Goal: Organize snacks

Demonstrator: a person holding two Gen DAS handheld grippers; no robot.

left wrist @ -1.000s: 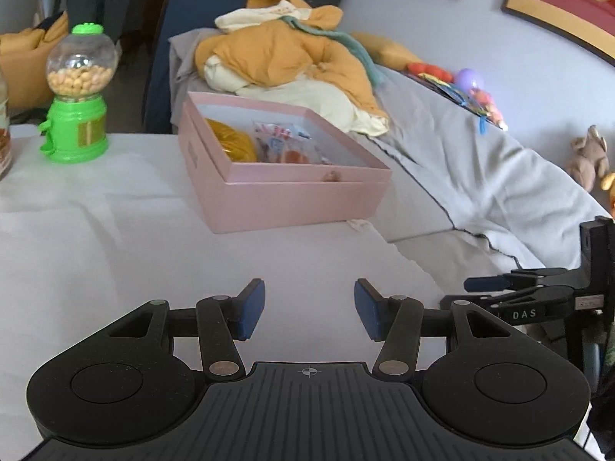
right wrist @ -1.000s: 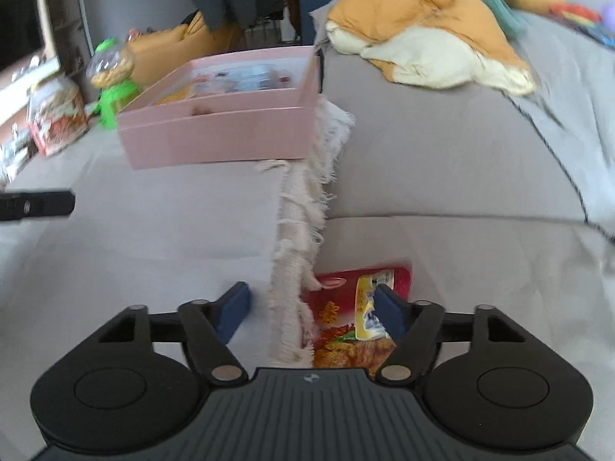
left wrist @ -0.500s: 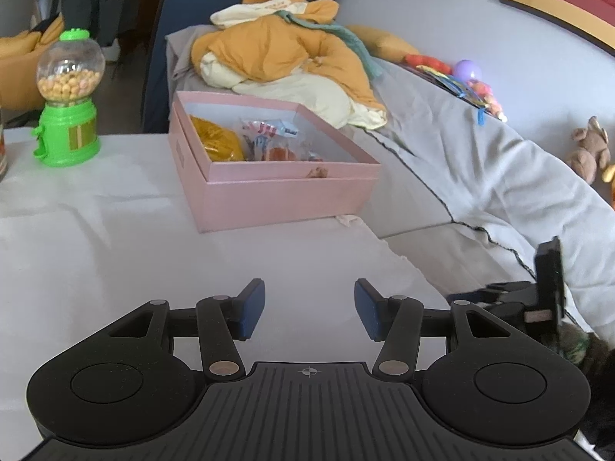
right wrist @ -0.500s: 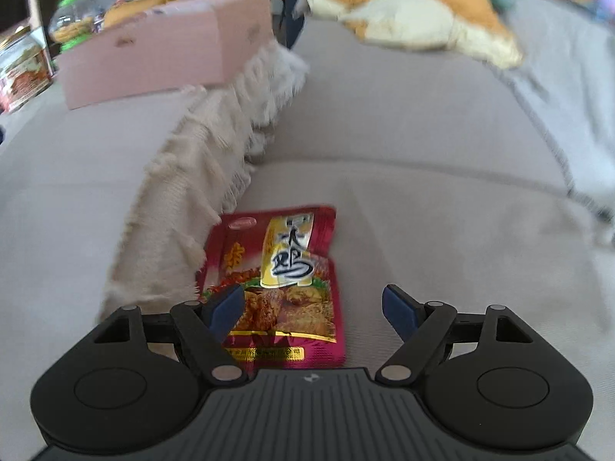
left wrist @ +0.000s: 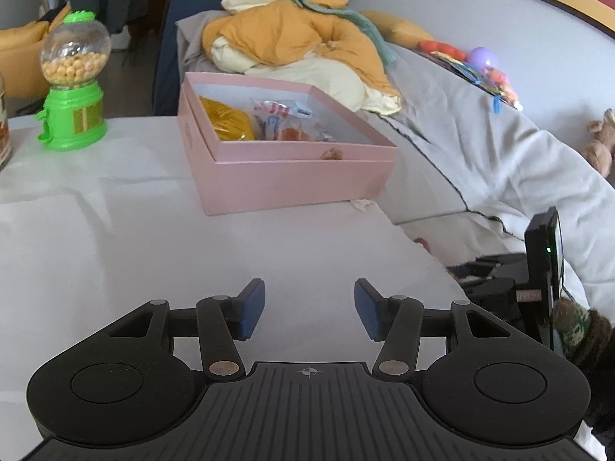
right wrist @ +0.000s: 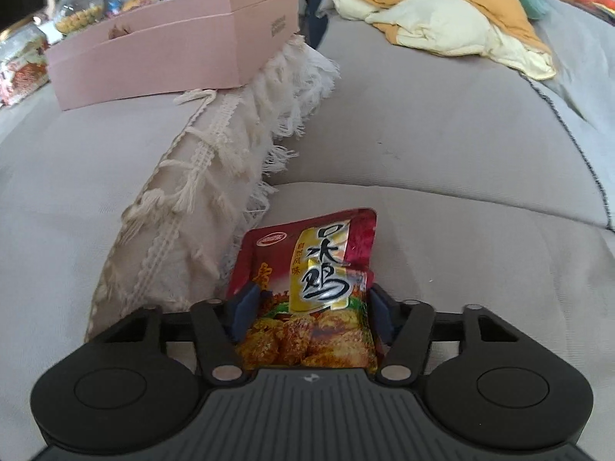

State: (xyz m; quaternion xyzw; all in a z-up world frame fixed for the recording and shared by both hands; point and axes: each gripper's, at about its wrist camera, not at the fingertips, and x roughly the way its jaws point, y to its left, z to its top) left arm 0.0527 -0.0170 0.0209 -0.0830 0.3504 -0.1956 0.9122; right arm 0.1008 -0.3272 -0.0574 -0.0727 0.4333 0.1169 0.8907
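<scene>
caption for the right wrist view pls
Right gripper closing on a crinkled red snack packet lying on the grey sofa cushion.

The left tool (left wrist: pixel 309 309) hangs over the white-covered surface (left wrist: pixel 115 230) with its blue pads apart and nothing between them. Ahead on the surface stands an open pink box (left wrist: pixel 292 180) holding a yellow packet (left wrist: pixel 228 123) and clear-wrapped snacks (left wrist: pixel 286 123). A green candy dispenser (left wrist: pixel 73 84) stands well to the box's left. Behind lies a heap of orange and cream bedding (left wrist: pixel 303 46) on a grey sofa (left wrist: pixel 461 134). At the right edge, part of the right tool (left wrist: pixel 534 280) shows.
</scene>
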